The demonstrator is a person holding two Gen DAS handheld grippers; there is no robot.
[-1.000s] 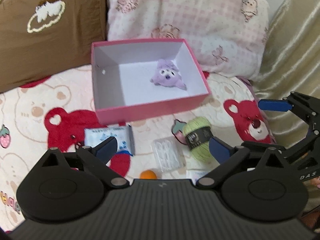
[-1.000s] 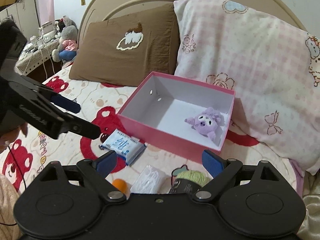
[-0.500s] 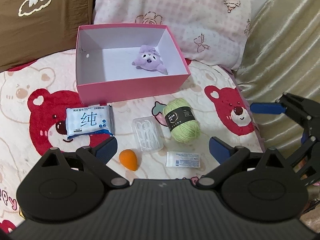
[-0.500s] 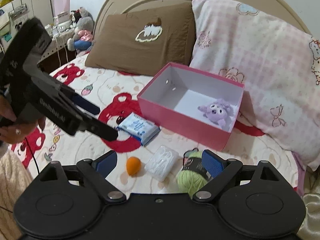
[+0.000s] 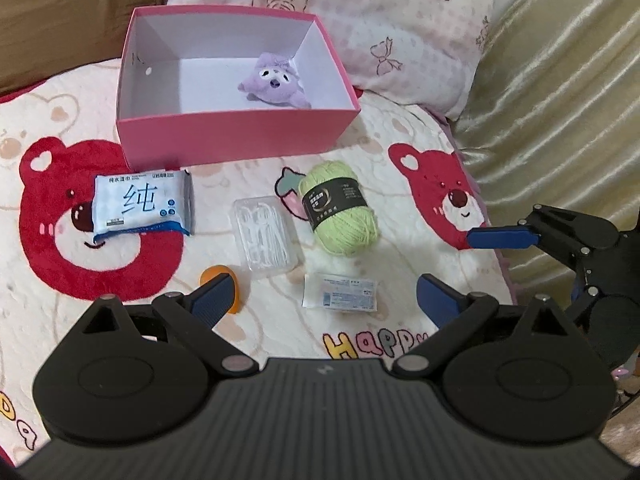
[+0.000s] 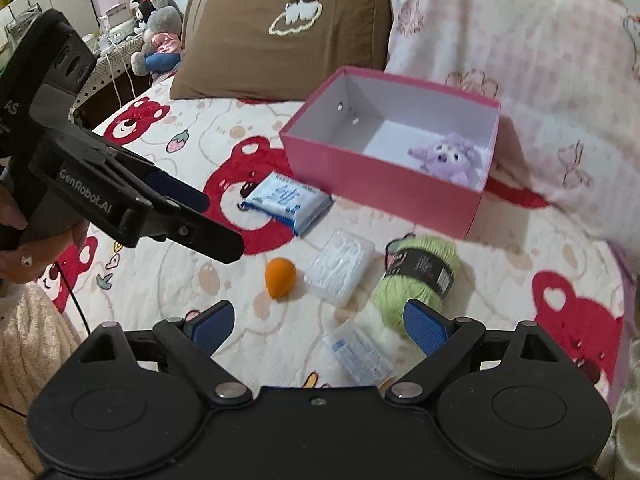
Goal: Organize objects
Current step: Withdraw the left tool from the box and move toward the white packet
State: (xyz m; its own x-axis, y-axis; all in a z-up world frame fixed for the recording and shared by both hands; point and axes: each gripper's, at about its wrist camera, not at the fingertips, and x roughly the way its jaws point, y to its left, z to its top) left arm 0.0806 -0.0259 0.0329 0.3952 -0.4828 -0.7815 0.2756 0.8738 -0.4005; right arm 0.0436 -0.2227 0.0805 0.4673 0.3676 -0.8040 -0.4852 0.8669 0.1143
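An open pink box (image 5: 236, 136) stands on the bear-print blanket with a purple plush (image 5: 274, 82) inside. In front of it lie a blue wipes pack (image 5: 140, 204), a clear case of picks (image 5: 266, 236), a green yarn ball (image 5: 340, 212), a white sachet (image 5: 340, 292) and an orange sponge (image 5: 214, 272), half hidden by my left finger. My left gripper (image 5: 326, 298) hovers open above the sachet, holding nothing. My right gripper (image 6: 319, 322) is open and empty over the sachet (image 6: 358, 356), with the yarn (image 6: 416, 276) by its right finger.
A brown pillow (image 6: 280, 40) and a pink checked pillow (image 6: 520, 60) lean behind the box. Gold fabric (image 5: 560, 100) borders the bed on the right. A person's hand (image 6: 16, 240) holds the left gripper (image 6: 216, 224). Soft toys (image 6: 156, 44) sit beyond the bed.
Both grippers have sunk and tipped downward. The loose items on the blanket, partly hidden behind the fingers before, now show in full, and the sachet has come into view.
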